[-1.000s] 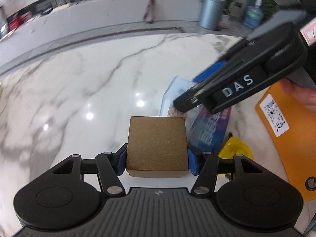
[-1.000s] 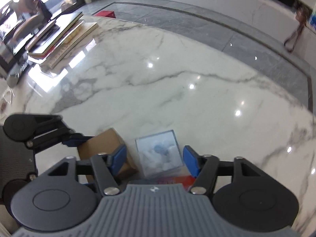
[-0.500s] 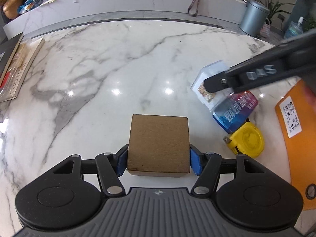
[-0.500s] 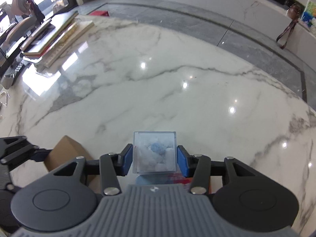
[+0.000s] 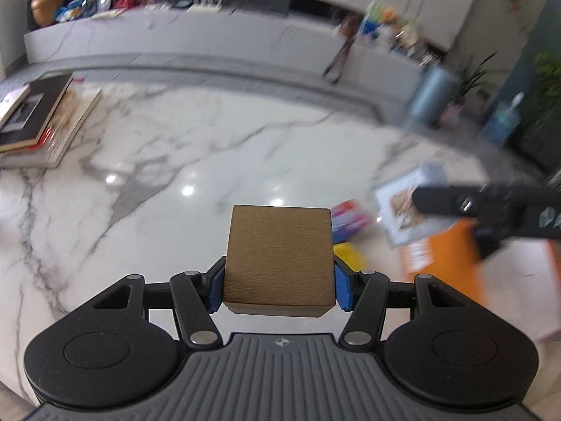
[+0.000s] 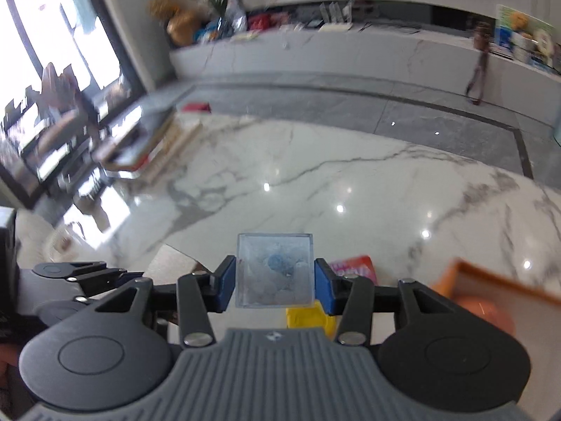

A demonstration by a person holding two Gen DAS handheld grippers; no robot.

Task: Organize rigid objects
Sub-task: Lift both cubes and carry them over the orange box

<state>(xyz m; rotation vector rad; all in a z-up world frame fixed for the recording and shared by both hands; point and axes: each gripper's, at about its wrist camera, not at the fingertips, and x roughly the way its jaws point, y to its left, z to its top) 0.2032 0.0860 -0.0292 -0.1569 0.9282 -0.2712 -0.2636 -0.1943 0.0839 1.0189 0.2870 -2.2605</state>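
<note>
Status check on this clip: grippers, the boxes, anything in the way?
Left gripper shut on brown box. Right gripper shut on clear box. Both off the marble table. Nothing blocking ahead; book stack far left.

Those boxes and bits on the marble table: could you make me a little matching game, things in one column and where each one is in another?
Things:
1. brown box
2. clear box
3. stack of books
4. yellow item

Places:
A. lying on the table below the grippers
B. clamped in the right gripper
C. at the table's far left edge
D. clamped in the left gripper

Pairs: 1-D, 2-B, 3-C, 4-A
</note>
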